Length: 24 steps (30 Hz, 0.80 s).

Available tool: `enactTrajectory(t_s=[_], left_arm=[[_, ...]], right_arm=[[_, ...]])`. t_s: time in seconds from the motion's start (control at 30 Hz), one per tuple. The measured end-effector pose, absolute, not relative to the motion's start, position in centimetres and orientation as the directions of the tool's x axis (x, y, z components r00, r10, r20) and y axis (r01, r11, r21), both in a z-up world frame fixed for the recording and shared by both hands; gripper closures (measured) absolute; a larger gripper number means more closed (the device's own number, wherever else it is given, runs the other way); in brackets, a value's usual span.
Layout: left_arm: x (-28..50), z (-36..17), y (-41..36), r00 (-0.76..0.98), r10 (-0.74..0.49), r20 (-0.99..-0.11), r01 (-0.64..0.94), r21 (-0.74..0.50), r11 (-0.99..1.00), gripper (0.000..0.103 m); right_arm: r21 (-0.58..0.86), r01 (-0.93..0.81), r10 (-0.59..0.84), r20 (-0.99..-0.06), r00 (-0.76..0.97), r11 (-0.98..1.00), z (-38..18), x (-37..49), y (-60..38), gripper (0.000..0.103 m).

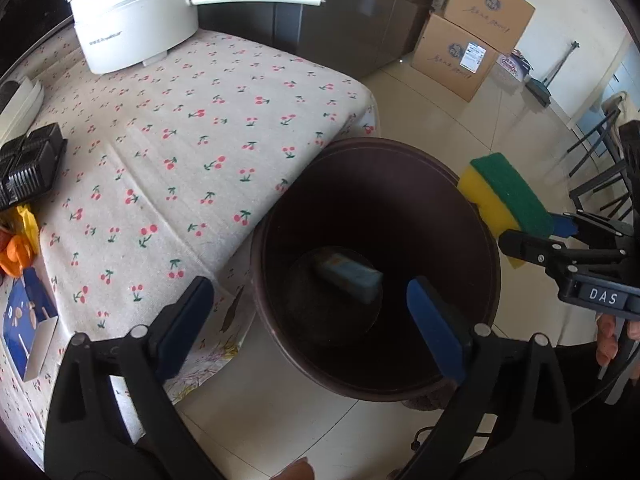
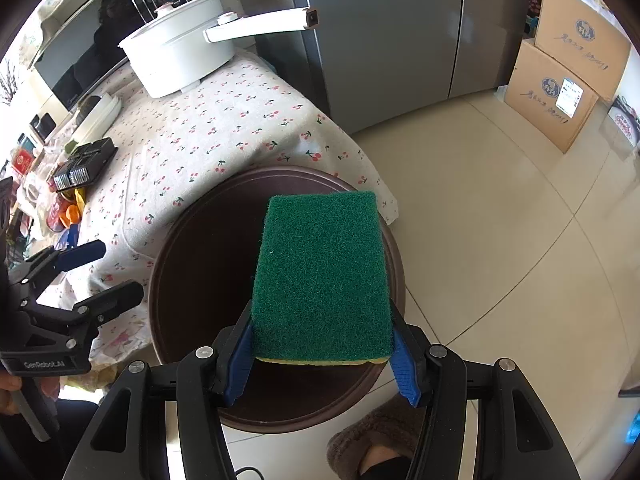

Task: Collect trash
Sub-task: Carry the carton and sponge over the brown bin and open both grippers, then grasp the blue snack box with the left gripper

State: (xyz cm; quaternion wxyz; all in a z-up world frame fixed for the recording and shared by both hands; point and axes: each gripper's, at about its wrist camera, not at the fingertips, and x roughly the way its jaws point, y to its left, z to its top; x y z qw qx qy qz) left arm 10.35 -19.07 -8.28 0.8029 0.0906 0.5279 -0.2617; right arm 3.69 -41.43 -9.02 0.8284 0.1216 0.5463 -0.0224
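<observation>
Sponge [image 2: 322, 276], green scouring side up over a yellow body, fills the middle of the right wrist view, clamped at its near end between the blue pads of our right hand-held gripper [image 2: 322, 354]. It hangs directly over the mouth of a dark brown trash bin [image 2: 160, 280], which we judge is why it is held there: letting go should drop it in.

In the left wrist view, the same sponge shows at the right edge, above the bin's rim. Our left hand-held gripper [image 1: 312, 320] is released, its blue pads spread wide with nothing between them, poised over the bin's opening. At the bin's bottom, in the middle of that view, lies a bluish block [image 1: 347, 278], possibly another sponge; we cannot tell for sure.

The bin stands on the tiled floor, tucked against the corner of a counter covered in a cherry-print cloth [image 1: 180, 140]. A white pot [image 1: 132, 20] with a long handle sits at the upper left of both views.
</observation>
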Motion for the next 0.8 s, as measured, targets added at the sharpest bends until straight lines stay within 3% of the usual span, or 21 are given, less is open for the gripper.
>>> enactTrajectory(t_s=[0.37,0.4,0.5,0.8], left_arm=[[9.8,-6.9,-14.3,0.362,-0.3,-0.883,0.432,-0.126,0.893,0.003],[9.8,-6.8,-13.8,0.363,-0.296,-0.884,0.423,-0.127,0.897,0.001],[9.9,-6.5,-11.9,0.376,-0.295,-0.879,0.385,-0.141,0.912,0.001],[10.1,-4.7,-6.7,0.45,-0.291,-0.844,0.315,-0.154,0.936,0.001]], right_arm=[[0.203,0.131,0.134,-0.904,0.405,0.97,-8.7,5.0,-39.3,0.041],[0.218,0.13,0.147,-0.9,0.411,0.967,-8.5,5.2,-39.2,0.039],[0.236,0.145,0.157,-0.895,0.417,0.961,-8.2,5.7,-38.6,0.018],[0.232,0.096,0.171,-0.89,0.423,0.968,-6.9,7.8,-35.2,0.017]])
